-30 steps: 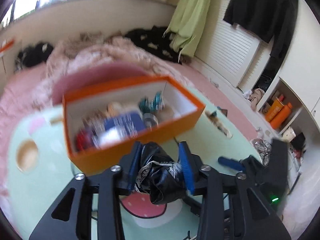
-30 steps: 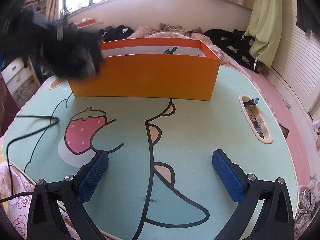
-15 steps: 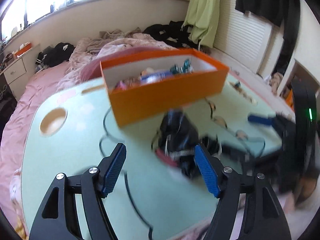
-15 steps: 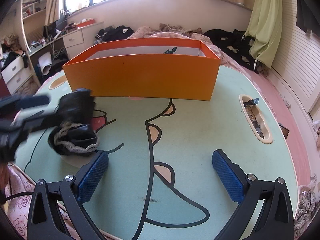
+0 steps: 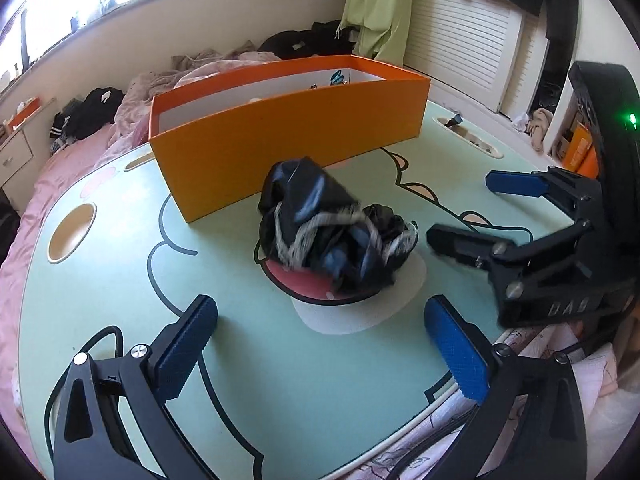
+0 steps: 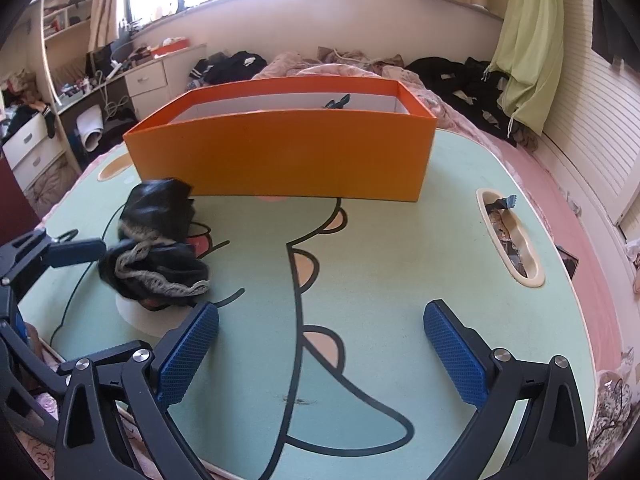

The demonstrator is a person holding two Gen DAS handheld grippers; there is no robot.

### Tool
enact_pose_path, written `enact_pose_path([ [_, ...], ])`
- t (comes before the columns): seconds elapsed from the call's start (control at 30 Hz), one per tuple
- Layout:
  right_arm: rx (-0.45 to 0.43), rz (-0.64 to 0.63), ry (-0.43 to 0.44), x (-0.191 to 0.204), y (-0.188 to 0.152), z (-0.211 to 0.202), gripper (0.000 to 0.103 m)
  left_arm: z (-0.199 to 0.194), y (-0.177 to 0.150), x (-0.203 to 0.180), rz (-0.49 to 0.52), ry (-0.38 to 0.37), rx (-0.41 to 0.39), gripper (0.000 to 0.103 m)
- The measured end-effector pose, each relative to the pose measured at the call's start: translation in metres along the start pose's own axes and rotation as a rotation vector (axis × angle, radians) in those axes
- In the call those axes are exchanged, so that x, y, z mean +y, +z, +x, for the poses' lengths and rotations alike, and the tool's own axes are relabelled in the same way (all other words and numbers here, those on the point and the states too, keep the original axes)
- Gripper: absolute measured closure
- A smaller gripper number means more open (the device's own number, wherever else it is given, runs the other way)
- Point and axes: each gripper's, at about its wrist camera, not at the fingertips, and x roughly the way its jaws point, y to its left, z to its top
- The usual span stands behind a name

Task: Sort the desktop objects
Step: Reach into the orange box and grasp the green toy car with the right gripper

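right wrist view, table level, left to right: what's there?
left tool (jaws opening, nothing between them) → black cloth bundle → orange box → table's recessed slot with scraps in it → dark flat object at the table's right edge

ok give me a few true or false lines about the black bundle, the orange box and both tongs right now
1. The black bundle lies on the table, outside the orange box. True.
2. The left tongs are clamped on the bundle. False: their jaws are opening and nothing is between them; the bundle lies ahead of them.
3. The right tongs are open and hold nothing. True.
4. The orange box has a lid on. False: its top is open.
5. The bundle sits on the far side of the box from both cameras. False: it lies in front of the near wall, partly over the strawberry print.
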Motion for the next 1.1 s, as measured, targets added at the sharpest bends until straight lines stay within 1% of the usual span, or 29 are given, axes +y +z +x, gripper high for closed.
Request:
enact_pose_path([
  [0.07,-0.009,0.013,0.015,-0.003,0.006,-0.007,0.003,0.0,-0.001,-0.001,-0.001,0.002,-0.003,0.0],
  [0.13,-0.015,0.02,0.047,-0.011,0.022,-0.02,0.007,0.0,-0.002,-0.002,-0.001,0.003,-0.003,0.0],
  [0.17,-0.019,0.011,0.057,-0.016,0.032,-0.027,0.011,0.0,-0.003,-0.002,-0.001,0.004,-0.003,0.0],
  [0.2,-0.031,-0.005,0.05,-0.019,0.047,-0.033,0.017,0.0,-0.003,-0.002,-0.002,0.004,-0.004,0.0],
  [0.23,-0.049,-0.025,0.025,-0.02,0.065,-0.037,0.02,-0.001,-0.004,-0.002,-0.002,0.004,-0.004,0.0],
  [0.3,-0.075,-0.063,0.006,-0.021,0.098,-0.039,0.035,-0.001,-0.003,-0.001,-0.001,0.003,-0.004,0.0],
  [0.33,-0.065,-0.067,0.024,-0.023,0.114,-0.035,0.037,-0.001,-0.003,-0.002,-0.001,0.003,-0.004,0.0],
  [0.4,0.009,-0.069,0.081,-0.025,0.146,-0.013,0.042,-0.001,-0.003,-0.002,-0.001,0.002,-0.003,0.0],
  [0.43,0.042,-0.084,0.087,-0.022,0.157,-0.001,0.043,0.0,-0.002,-0.004,-0.002,0.003,-0.003,0.0],
  [0.5,0.109,-0.117,0.07,-0.013,0.171,0.027,0.043,0.0,-0.002,-0.004,-0.002,0.003,-0.003,0.0],
  [0.57,0.164,-0.127,0.069,-0.006,0.178,0.05,0.045,-0.001,-0.003,-0.004,-0.002,0.003,-0.004,0.0],
  [0.63,0.218,-0.116,0.057,-0.008,0.181,0.076,0.052,-0.001,-0.002,-0.004,-0.003,0.003,-0.004,0.0],
  [0.7,0.257,-0.114,0.055,-0.008,0.182,0.092,0.062,-0.001,-0.002,-0.004,-0.003,0.003,-0.004,0.0],
  [0.77,0.279,-0.112,0.073,-0.007,0.182,0.103,0.063,-0.001,-0.002,-0.004,-0.003,0.003,-0.003,0.0],
  [0.83,0.31,-0.124,0.106,-0.004,0.175,0.109,0.067,-0.001,-0.003,-0.004,-0.004,0.003,-0.004,0.0],
  [0.93,0.284,-0.168,0.092,0.005,0.168,0.106,0.068,-0.001,-0.003,-0.005,-0.004,0.003,-0.004,0.0],
  [0.97,0.276,-0.168,0.088,0.006,0.167,0.105,0.068,-0.001,-0.003,-0.005,-0.004,0.003,-0.003,0.0],
  [1.07,0.25,-0.143,0.115,0.002,0.165,0.099,0.071,-0.001,-0.003,-0.005,-0.004,0.004,-0.003,0.0],
  [1.1,0.237,-0.122,0.126,-0.002,0.167,0.096,0.081,-0.001,-0.003,-0.005,-0.005,0.004,-0.003,0.0],
])
